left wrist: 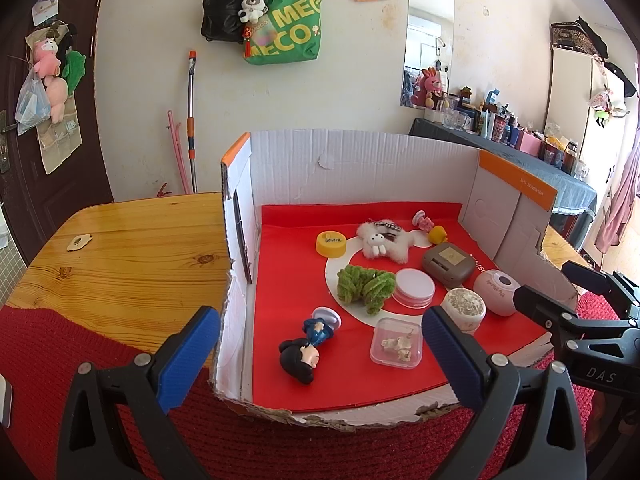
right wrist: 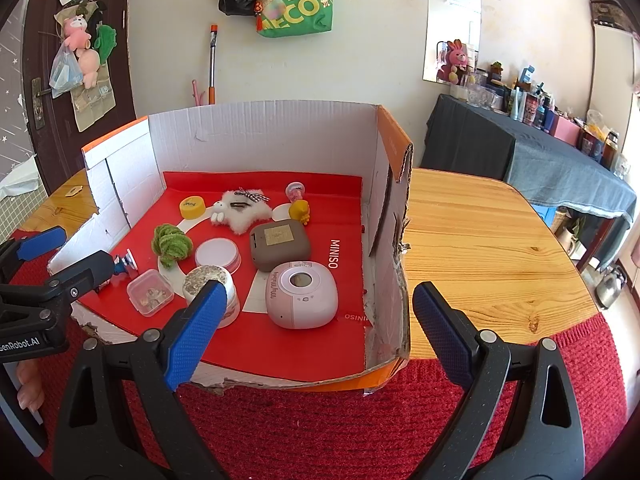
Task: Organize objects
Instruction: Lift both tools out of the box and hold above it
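Both of my hand-held grippers stand released and empty, short of the open front of the white corrugated cardboard box with the red liner (left wrist: pixel 400 168): the left hand-held gripper (left wrist: pixel 320 356) faces its left half, the right hand-held gripper (right wrist: pixel 316 334) its right front corner.

The box rests on the wooden bench (right wrist: pixel 480 240), and every item lies loose on its red floor. Findings, placed relative to the round white-lidded pink tin (left wrist: pixel 415 287) near the middle:

- Fuzzy green yarn bundle (left wrist: pixel 365 285), touching the tin's left side. I judge it soft and light; pinch through its bulk.
- Clear square plastic case of small trinkets (left wrist: pixel 396 342), in front of the tin. Likely hard, slick and rattly; grip across its flat sides.
- Black-haired figurine in blue clothes (left wrist: pixel 306 350), front left, lying down. Probably rigid with fragile thin parts; take it by the body.
- Rounded pink plastic device (right wrist: pixel 301 294), to the right. Smooth and the heaviest-looking item; a wide span across its sides is advisable.
- White fluffy plush (left wrist: pixel 380 242), behind the tin. Compressible and forgiving.
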### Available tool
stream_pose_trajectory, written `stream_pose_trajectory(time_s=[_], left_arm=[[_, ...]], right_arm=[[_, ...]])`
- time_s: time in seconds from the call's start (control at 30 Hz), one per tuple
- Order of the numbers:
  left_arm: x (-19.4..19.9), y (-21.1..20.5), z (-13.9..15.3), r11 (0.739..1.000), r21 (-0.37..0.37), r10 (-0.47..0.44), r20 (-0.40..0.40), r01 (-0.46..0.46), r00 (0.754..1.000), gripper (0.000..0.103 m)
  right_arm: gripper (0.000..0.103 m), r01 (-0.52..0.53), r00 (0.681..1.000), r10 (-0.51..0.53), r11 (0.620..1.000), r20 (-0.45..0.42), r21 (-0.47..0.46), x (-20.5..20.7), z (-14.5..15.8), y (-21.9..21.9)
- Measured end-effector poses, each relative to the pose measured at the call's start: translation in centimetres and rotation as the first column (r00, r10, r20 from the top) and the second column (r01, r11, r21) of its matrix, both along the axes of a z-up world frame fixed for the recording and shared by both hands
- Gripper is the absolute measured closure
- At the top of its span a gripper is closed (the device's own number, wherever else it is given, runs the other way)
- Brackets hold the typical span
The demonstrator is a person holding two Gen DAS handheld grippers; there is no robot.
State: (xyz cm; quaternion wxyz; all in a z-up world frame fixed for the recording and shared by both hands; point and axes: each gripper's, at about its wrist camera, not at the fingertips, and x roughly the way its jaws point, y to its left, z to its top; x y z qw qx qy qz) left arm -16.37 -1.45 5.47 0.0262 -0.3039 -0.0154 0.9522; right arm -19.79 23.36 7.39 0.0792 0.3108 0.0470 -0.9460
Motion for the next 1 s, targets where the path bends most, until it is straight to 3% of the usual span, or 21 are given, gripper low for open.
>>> stream_pose_trajectory(time_s=[1.0], left_arm=[[0.06, 0.08, 0.46, 1.000, -0.001, -0.002, -0.008, 0.002, 1.000, 0.000]], right_arm=[[0.008, 0.003, 1.000, -0.003, 1.000, -0.001, 0.000, 0.05, 0.04, 0.03]])
